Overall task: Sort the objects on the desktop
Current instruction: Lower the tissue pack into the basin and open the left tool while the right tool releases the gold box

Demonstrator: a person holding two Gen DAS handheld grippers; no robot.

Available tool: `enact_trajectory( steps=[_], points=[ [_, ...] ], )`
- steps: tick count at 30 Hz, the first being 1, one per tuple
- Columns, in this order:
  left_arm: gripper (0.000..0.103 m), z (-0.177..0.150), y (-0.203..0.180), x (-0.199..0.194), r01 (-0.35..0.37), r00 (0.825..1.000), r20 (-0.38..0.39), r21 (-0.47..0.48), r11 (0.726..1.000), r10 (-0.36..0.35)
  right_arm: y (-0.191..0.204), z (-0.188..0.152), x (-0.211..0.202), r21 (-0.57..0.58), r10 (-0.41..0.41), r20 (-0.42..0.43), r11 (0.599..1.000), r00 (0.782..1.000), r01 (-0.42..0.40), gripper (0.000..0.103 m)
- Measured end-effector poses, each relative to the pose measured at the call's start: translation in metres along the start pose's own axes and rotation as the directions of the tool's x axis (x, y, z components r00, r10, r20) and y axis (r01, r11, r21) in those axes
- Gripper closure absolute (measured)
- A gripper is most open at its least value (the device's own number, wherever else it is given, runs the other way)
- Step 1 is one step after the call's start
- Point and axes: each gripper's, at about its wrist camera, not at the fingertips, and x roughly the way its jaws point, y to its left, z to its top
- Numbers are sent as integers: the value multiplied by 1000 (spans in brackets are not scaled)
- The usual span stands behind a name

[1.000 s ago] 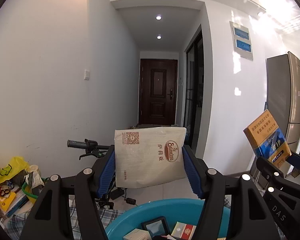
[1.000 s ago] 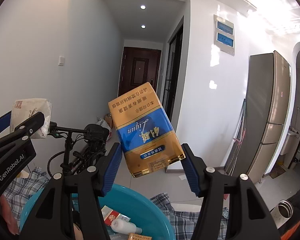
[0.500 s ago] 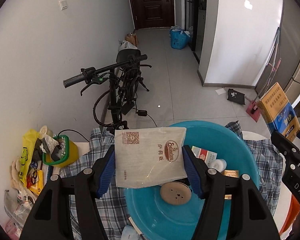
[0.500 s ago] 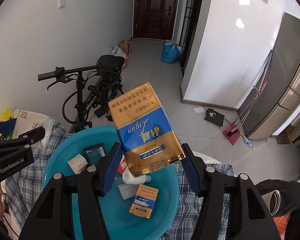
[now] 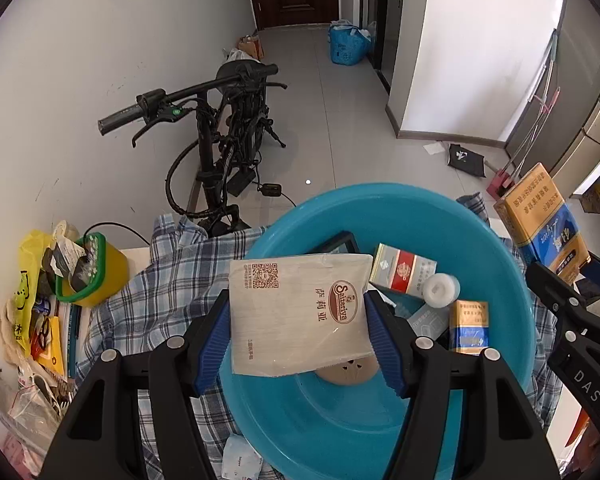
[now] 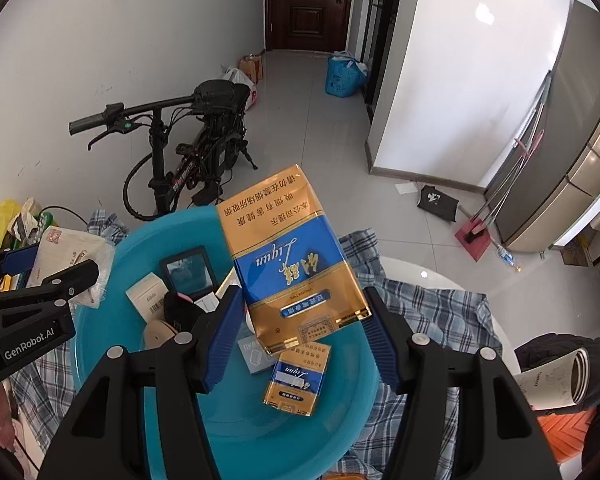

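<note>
Now both loads hang above the blue basin [image 5: 512,264]: the left hand-held gripper [image 5: 298,330] clamps a napkin pack [image 5: 296,308], the right hand-held gripper [image 6: 300,330] a cigarette carton [image 6: 292,260], so lowering and releasing probably come next.

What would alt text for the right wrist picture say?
A hand-held gripper clamps a gold and blue cigarette carton above a blue basin holding small boxes and a matching pack. The basin sits on a checked cloth; a black bicycle stands behind.
</note>
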Motion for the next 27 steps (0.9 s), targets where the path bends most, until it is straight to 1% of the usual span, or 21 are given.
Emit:
enact_trajectory(
  steps=[2, 5, 7, 10, 13, 14, 17, 21, 23, 24, 26, 27],
  points=[
    [37, -12, -5, 18, -2, 1000, -29, 18, 1000, 2, 2, -12, 20, 1, 26, -41, 1000, 999, -26, 45],
    [37, -30, -9, 45, -14, 997, -81, 36, 999, 16, 7, -29, 44, -4, 37, -89, 999, 995, -38, 45],
    [37, -39, -9, 59, -6, 993, -114, 33, 999, 9, 10, -38, 53, -14, 37, -108, 999, 993, -39, 45],
    [37, -48, -8, 74, 5, 990, -144, 23, 1000, -2, 16, -48, 64, -27, 42, -129, 999, 991, -46, 45],
    [37, -54, -14, 81, -33, 987, -154, 55, 998, 41, 21, -54, 72, -43, 34, -138, 998, 990, -41, 45],
    [37, -55, -15, 82, -30, 986, -159, 57, 998, 39, 22, -56, 76, -49, 27, -144, 998, 989, -34, 45],
    [37, -57, -14, 86, 9, 984, -177, 35, 999, -2, 22, -63, 85, -30, 57, -170, 998, 984, -63, 45],
    [37, -56, -9, 86, 3, 984, -176, 25, 1000, 1, 23, -66, 87, -31, 58, -173, 997, 983, -65, 45],
    [37, -55, -8, 83, 12, 986, -168, 29, 1000, -7, 23, -66, 85, -29, 63, -170, 997, 983, -69, 45],
    [35, -54, -8, 81, 27, 986, -163, 29, 999, -22, 23, -65, 85, -28, 63, -169, 997, 984, -69, 45],
    [34, -53, -5, 79, 86, 982, -168, 3, 996, -85, 22, -64, 83, -27, 69, -166, 997, 984, -74, 45],
    [34, -53, -4, 76, 92, 983, -158, -4, 996, -91, 22, -63, 82, -26, 74, -165, 997, 983, -79, 45]
  ],
)
